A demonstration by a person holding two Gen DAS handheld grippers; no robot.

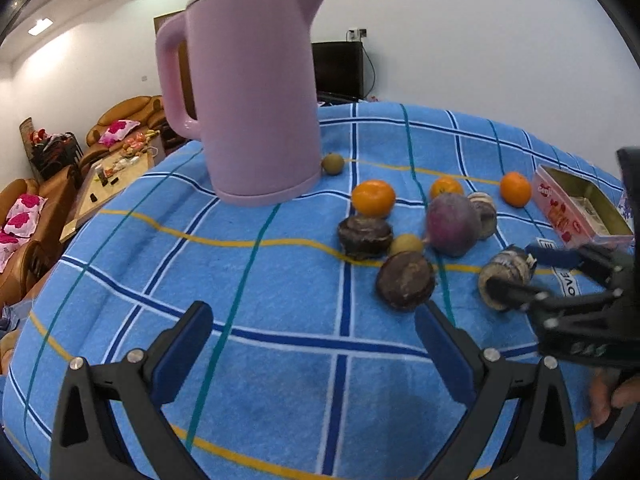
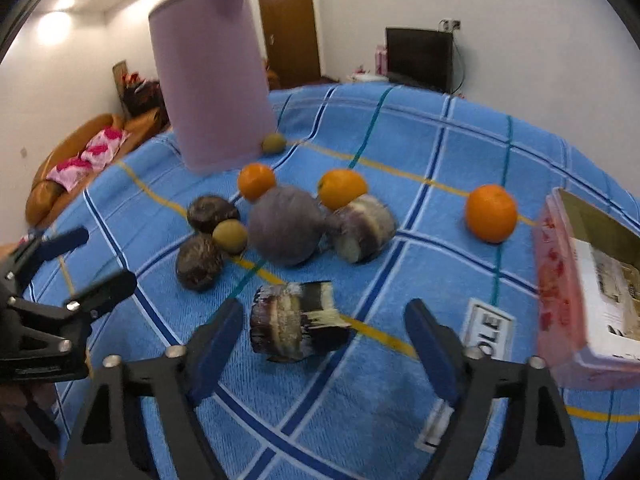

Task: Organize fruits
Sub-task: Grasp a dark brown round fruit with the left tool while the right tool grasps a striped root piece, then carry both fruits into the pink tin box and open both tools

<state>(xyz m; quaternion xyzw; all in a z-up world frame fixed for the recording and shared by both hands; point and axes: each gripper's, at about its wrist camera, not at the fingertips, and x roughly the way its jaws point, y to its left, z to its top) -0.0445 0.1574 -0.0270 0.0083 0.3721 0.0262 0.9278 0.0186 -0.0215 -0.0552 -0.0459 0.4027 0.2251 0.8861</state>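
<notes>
**Sorting has hardly begun**

We see all fruits loose on the blue checked cloth: three oranges, dark round pieces, a striped cut piece. The pink box holds no fruit that we can see.

Our right gripper is spread around the striped piece, not yet pressing it. Our left gripper is spread and empty.

The cloth label reads "OLE" here.

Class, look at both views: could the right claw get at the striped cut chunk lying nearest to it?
Probably yes. The right claw is open, the chunk lies between its fingers, and nothing blocks the way.
</notes>
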